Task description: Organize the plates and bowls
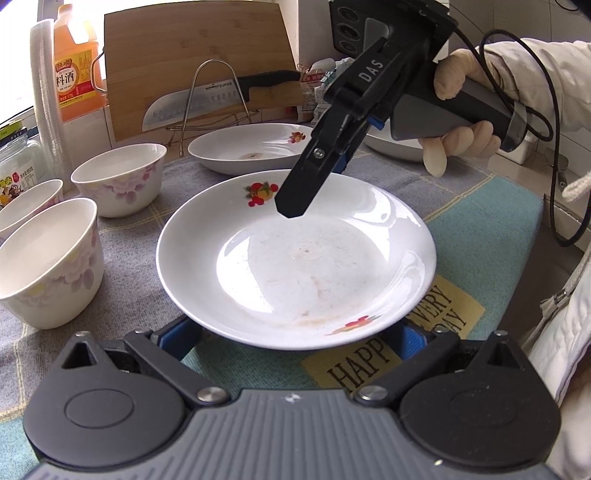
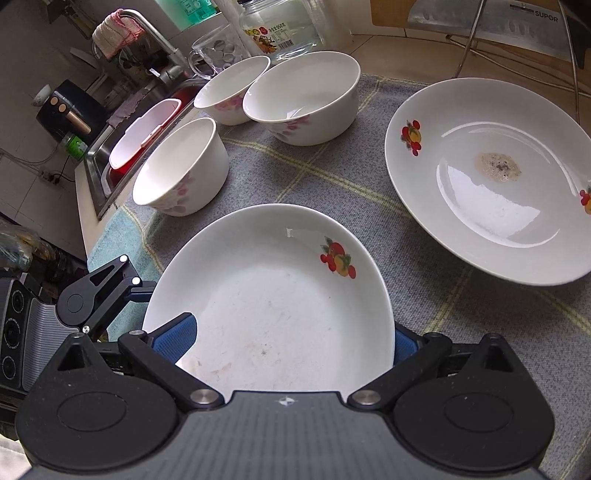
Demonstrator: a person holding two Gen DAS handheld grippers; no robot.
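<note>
left tongs (image 1: pixel 295 343) tips under plate (image 1: pixel 295 258), hidden

Daylight is falling on a worktop (image 2: pixel 461 295) wearing a grey checked cloth; a cutting board (image 1: pixel 199 55) is leaning against the tiled wall (image 1: pixel 310 33), a sink (image 2: pixel 99 162) sitting alongside.

Near plate (image 1: pixel 295 266) fills the middle of the cloth (image 1: pixel 140 258); right gripper (image 1: pixel 291 208) hangs over its far rim, blocking approach from the far right. Left side is walled by three bowls (image 2: pixel 177 173) (image 2: pixel 303 99) (image 2: pixel 231 90), packed close. Second plate (image 2: pixel 487 177) takes the far side, knife rack (image 1: pixel 210 99) and cutting board (image 1: pixel 199 48) behind it. Bare cloth strips between the plates and between near plate and bowls. Sink (image 2: pixel 98 162) drops off past the bowls.
</note>
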